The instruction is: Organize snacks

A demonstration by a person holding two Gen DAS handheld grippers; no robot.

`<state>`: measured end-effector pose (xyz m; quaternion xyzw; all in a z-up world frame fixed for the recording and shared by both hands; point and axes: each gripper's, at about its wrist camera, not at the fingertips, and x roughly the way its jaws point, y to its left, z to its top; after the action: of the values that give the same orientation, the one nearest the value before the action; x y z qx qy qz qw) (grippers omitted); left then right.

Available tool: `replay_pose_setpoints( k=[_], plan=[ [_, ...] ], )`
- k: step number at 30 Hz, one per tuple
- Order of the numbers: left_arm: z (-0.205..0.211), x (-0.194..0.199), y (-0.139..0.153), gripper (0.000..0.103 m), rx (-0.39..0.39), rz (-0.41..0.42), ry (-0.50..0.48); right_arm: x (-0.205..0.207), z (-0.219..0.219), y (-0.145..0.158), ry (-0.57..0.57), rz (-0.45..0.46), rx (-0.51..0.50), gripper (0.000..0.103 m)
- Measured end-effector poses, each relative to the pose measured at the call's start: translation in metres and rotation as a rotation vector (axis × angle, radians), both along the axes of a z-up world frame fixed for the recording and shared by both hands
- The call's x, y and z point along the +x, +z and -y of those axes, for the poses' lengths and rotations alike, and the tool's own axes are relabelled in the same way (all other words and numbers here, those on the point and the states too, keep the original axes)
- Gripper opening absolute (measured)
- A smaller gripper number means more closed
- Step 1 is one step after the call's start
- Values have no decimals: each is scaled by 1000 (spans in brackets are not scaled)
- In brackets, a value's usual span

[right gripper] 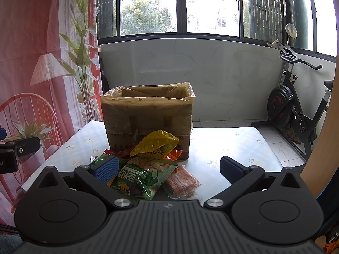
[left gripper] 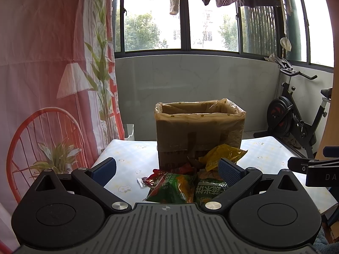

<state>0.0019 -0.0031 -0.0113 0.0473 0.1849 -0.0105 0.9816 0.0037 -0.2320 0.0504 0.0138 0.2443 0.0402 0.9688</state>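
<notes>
A cardboard box point(left gripper: 199, 133) point(right gripper: 146, 122) lined with a clear bag stands upright on the table, its top open. A heap of snack packets lies in front of it: a yellow bag point(left gripper: 222, 152) point(right gripper: 154, 142), green bags point(left gripper: 171, 188) point(right gripper: 142, 177), small red packets point(left gripper: 154, 176), and a clear pack of orange-pink biscuits point(right gripper: 182, 181). My left gripper point(left gripper: 167, 172) hovers open just short of the heap, nothing between its blue pads. My right gripper point(right gripper: 167, 169) is open too, with the green bag and biscuit pack showing between its fingers but not touched.
The table point(right gripper: 228, 146) wears a pale flowered cloth. A printed curtain point(left gripper: 53, 74) hangs at the left. An exercise bike point(right gripper: 296, 114) stands on the tiled floor at the right, below a wide window point(left gripper: 209, 14) with hanging laundry. The other gripper point(left gripper: 313, 169) point(right gripper: 12, 154) shows at each view's edge.
</notes>
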Motion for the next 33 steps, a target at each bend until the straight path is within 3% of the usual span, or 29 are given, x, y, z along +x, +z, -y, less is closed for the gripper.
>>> replay_pose_setpoints(
  k=[23,27,33],
  plan=[
    [-7,3,3,103,-34,-20,12,3,1,-2,-1,0,1,103],
    [-20,18,5,103,-57,-19,60,2,9,5,14,53,46,103],
    [-29,51,3,103,-12,5,162,34,18,-1,59,152,70,103]
  ],
)
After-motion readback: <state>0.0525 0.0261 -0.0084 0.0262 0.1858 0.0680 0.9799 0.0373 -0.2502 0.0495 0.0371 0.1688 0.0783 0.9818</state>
